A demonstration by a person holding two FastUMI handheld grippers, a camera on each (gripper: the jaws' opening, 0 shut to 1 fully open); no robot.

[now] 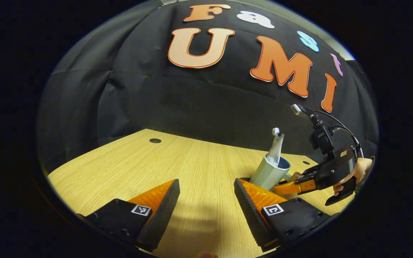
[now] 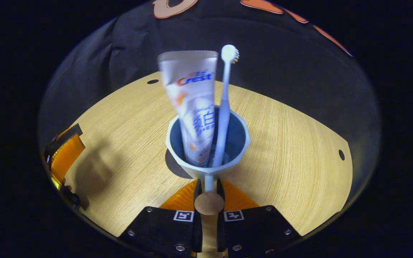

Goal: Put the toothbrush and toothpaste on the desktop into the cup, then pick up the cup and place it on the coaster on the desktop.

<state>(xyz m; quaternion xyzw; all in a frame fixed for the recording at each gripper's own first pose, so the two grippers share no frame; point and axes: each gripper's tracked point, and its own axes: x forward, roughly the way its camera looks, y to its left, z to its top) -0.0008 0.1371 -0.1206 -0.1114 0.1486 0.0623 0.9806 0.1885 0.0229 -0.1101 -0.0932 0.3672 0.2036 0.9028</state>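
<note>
A pale blue cup (image 2: 206, 143) stands in the middle of the wooden desktop (image 2: 292, 150) with a white toothpaste tube (image 2: 192, 100) and a white toothbrush (image 2: 224, 107) upright inside it. My right gripper (image 2: 209, 184) is shut on the cup's handle (image 2: 209, 183). A dark round coaster (image 2: 173, 167) peeks out from under the cup's left side. In the left gripper view, the cup (image 1: 269, 173) sits just past my right finger, with the tube (image 1: 275, 148) sticking out. My left gripper (image 1: 206, 186) hangs open over bare wood, holding nothing.
A hand (image 1: 359, 170) holds the right gripper (image 1: 294, 186) at the desktop's right side. The left gripper (image 2: 63, 154) shows at the far left edge of the right gripper view. Small cable holes (image 1: 155, 140) (image 2: 341, 154) mark the desktop near its edges. Black cloth walls the back.
</note>
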